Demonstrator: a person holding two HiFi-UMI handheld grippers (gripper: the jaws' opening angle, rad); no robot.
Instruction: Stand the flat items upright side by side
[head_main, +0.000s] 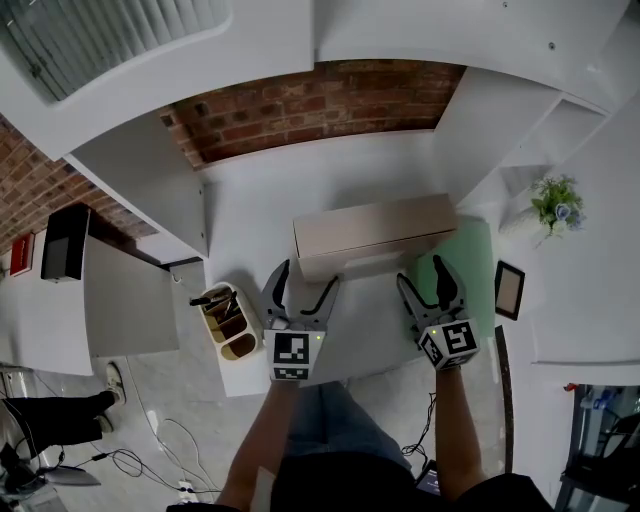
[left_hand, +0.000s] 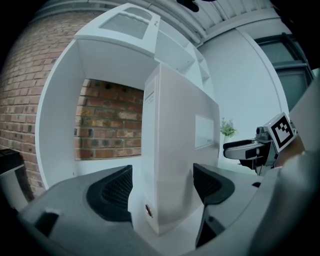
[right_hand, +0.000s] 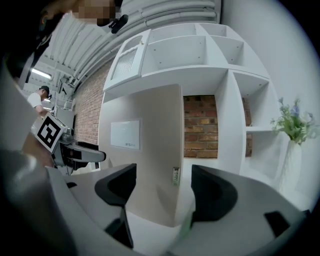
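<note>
Binder (head_main: 372, 238): upright, twelve o'clock on counter (head_main: 250, 215).
Left hand-held gripper (head_main: 308, 276): open astride its end.
Right hand-held gripper (head_main: 420, 272): open likewise, probably guarding against tipping.

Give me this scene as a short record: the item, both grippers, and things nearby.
item: flat box, standing upright on the white table
left gripper: open, jaws either side of one box end, not pressing
right gripper: open, jaws either side of the other end
nearby: desk organiser, potted plant
</note>
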